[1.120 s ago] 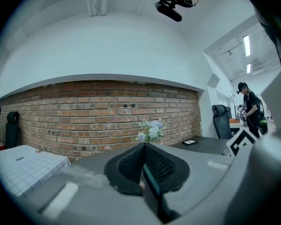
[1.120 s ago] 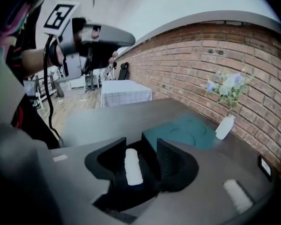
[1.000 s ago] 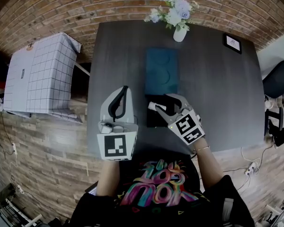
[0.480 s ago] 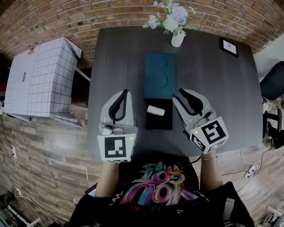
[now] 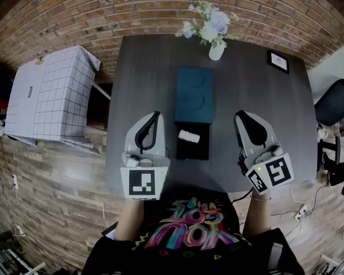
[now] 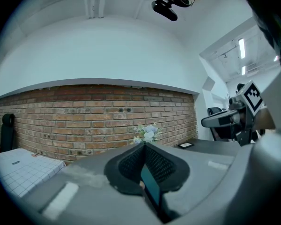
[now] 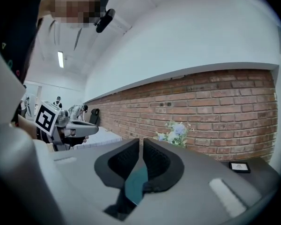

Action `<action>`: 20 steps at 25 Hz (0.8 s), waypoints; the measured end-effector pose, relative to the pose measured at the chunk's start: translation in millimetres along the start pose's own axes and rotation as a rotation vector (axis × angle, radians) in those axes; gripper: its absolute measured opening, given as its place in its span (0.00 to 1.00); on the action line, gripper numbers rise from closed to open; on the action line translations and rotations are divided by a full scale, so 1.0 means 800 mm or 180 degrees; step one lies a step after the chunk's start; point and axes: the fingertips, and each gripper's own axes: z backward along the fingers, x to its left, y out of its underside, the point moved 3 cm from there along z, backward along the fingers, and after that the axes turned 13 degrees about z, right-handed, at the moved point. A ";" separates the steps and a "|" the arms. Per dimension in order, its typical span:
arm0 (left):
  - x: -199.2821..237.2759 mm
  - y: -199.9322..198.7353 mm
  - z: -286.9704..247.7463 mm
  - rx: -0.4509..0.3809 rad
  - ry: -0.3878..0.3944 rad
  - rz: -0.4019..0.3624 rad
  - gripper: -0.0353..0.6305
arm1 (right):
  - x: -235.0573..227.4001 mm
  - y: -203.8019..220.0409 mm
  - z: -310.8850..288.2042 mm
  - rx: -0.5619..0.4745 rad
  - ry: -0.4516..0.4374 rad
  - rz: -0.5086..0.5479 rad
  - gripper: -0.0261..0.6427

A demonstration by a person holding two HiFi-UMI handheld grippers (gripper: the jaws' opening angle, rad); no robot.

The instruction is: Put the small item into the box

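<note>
No legible text; shirt lettering (bright, stylised) cannot be read.

box — matt black | table — matt dark woodgrain

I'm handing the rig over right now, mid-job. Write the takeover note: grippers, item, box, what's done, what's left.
Left gripper: shut, empty, left of the box.
Right gripper: empty; its jaws have just been closing and are now almost together. It is right of the box and clear of it.
Small white item: lying in the open black box, toward its left side.
Teal lid: on the table, just beyond the box.
Done: the item is in the box.
Left: nothing for the task itself; the lid is off.
</note>
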 end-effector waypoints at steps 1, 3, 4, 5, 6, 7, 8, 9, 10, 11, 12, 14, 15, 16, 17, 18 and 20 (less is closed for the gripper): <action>0.000 0.000 0.000 0.0000 0.0007 -0.0006 0.06 | -0.001 0.000 0.002 -0.0011 0.0027 -0.0006 0.07; 0.000 0.001 0.002 0.0007 0.0008 0.0008 0.06 | -0.001 -0.001 0.004 -0.0028 0.0067 -0.0030 0.04; 0.000 0.000 0.002 0.0008 0.0004 0.0020 0.06 | -0.001 -0.002 0.005 -0.0038 0.0069 -0.0053 0.04; 0.000 0.000 0.003 0.0008 -0.0003 0.0034 0.06 | 0.001 -0.002 0.005 -0.0050 0.0061 -0.0083 0.04; 0.001 0.000 0.003 0.0006 -0.0012 0.0048 0.06 | 0.003 -0.003 0.004 -0.0059 0.0048 -0.0112 0.04; 0.001 0.001 0.003 0.0004 -0.0020 0.0057 0.06 | 0.004 -0.003 0.004 -0.0062 0.0037 -0.0135 0.04; 0.001 0.001 0.003 0.0007 -0.0025 0.0059 0.06 | 0.006 -0.002 0.005 -0.0061 0.0028 -0.0151 0.04; 0.000 0.002 0.003 0.0016 -0.0026 0.0055 0.06 | 0.007 -0.002 0.005 -0.0058 0.0023 -0.0165 0.04; -0.001 0.003 0.003 0.0024 -0.0021 0.0042 0.06 | 0.008 -0.002 0.006 -0.0055 0.0021 -0.0176 0.04; -0.001 0.003 0.003 0.0025 -0.0011 0.0023 0.06 | 0.008 -0.001 0.006 -0.0051 0.0022 -0.0182 0.04; -0.001 0.003 0.002 0.0022 -0.0003 0.0011 0.06 | 0.009 0.000 0.007 -0.0046 0.0022 -0.0182 0.04; -0.001 0.004 0.002 0.0021 -0.0003 0.0014 0.06 | 0.011 0.001 0.006 -0.0034 0.0020 -0.0173 0.04; -0.001 0.005 0.002 0.0024 -0.0002 0.0014 0.06 | 0.011 0.001 0.006 -0.0029 0.0019 -0.0171 0.04; -0.001 0.005 0.001 0.0026 -0.0001 0.0017 0.06 | 0.012 0.002 0.006 -0.0027 0.0019 -0.0172 0.04; -0.001 0.005 0.001 0.0029 -0.0001 0.0025 0.06 | 0.013 0.002 0.006 -0.0025 0.0019 -0.0174 0.04; 0.000 0.005 0.001 0.0032 -0.0004 0.0033 0.06 | 0.013 0.002 0.005 -0.0021 0.0016 -0.0175 0.04; 0.000 0.005 0.002 0.0037 -0.0006 0.0032 0.06 | 0.014 0.003 0.005 -0.0012 0.0009 -0.0179 0.04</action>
